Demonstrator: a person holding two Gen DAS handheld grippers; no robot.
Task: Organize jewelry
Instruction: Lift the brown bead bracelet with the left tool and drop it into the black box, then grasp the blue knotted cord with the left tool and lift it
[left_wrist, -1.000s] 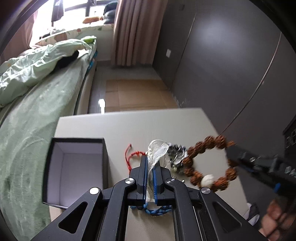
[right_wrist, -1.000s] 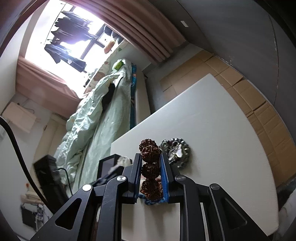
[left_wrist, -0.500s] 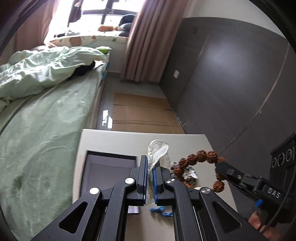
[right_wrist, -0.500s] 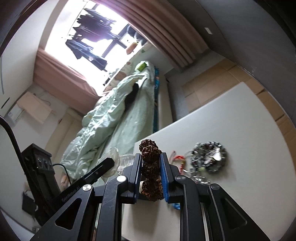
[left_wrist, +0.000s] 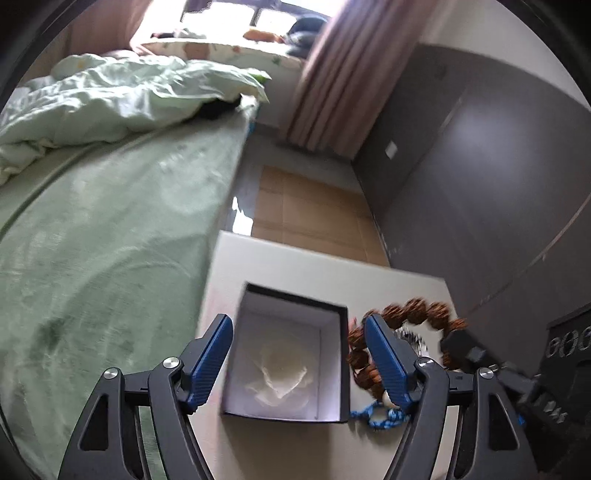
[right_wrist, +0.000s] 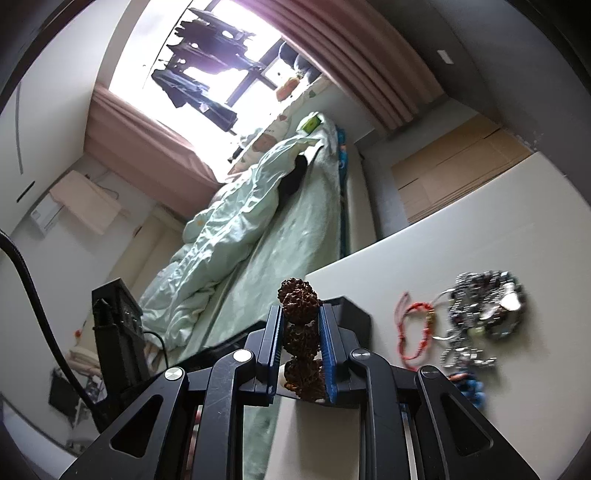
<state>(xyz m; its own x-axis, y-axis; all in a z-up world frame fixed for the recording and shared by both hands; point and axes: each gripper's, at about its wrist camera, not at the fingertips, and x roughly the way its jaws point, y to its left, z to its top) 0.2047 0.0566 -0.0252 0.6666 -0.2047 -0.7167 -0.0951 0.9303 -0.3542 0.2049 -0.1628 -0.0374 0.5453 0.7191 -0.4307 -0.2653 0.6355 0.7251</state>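
My left gripper above open box, jaws opening, nothing between; white pouch lies inside. My right gripper clamps brown bead bracelet, just right of box. Bracelet goes leftward, into box.

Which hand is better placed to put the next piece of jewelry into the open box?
Probably the right. The right tool already grips the brown bead bracelet beside the box. The left tool is opening with nothing between its pads; the translucent pouch lies in the box.
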